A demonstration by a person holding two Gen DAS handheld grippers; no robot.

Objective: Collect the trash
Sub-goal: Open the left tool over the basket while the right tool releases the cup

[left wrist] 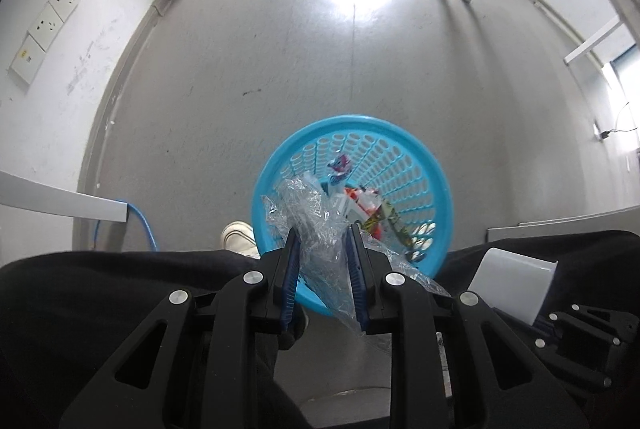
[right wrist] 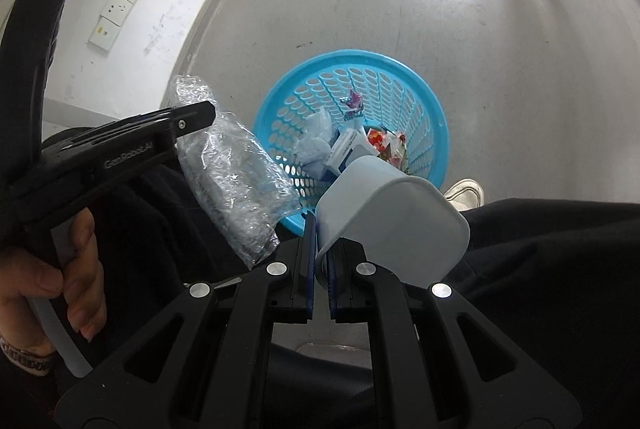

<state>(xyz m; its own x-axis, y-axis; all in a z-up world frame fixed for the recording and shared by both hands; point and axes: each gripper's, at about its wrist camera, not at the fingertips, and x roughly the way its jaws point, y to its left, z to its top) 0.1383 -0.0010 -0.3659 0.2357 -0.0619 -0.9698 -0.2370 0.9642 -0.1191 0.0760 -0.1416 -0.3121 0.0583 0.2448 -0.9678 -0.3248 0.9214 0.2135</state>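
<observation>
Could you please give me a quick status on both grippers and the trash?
Left gripper shut on clear plastic wrap, above blue basket. Right gripper shut on white cup rim, near basket edge. Basket already holds wrappers. Nothing in the way.

The basket (left wrist: pixel 434 185) is bright blue with perforated walls. The wrap (right wrist: pixel 236 173) is clear, the cup (right wrist: pixel 400 225) pale grey-white, the floor (left wrist: pixel 280 49) grey.

The left gripper (left wrist: pixel 322 233) pinches a crumpled clear plastic wrapper (left wrist: pixel 316 225) between its 2 blue-padded fingers (left wrist: pixel 290 269), above the near rim of a round blue basket (left wrist: pixel 434 185) standing on a grey floor (left wrist: pixel 280 69). Colourful wrappers (left wrist: pixel 362 203) lie inside the basket. A white cup (left wrist: pixel 512 285) shows at lower right.
</observation>
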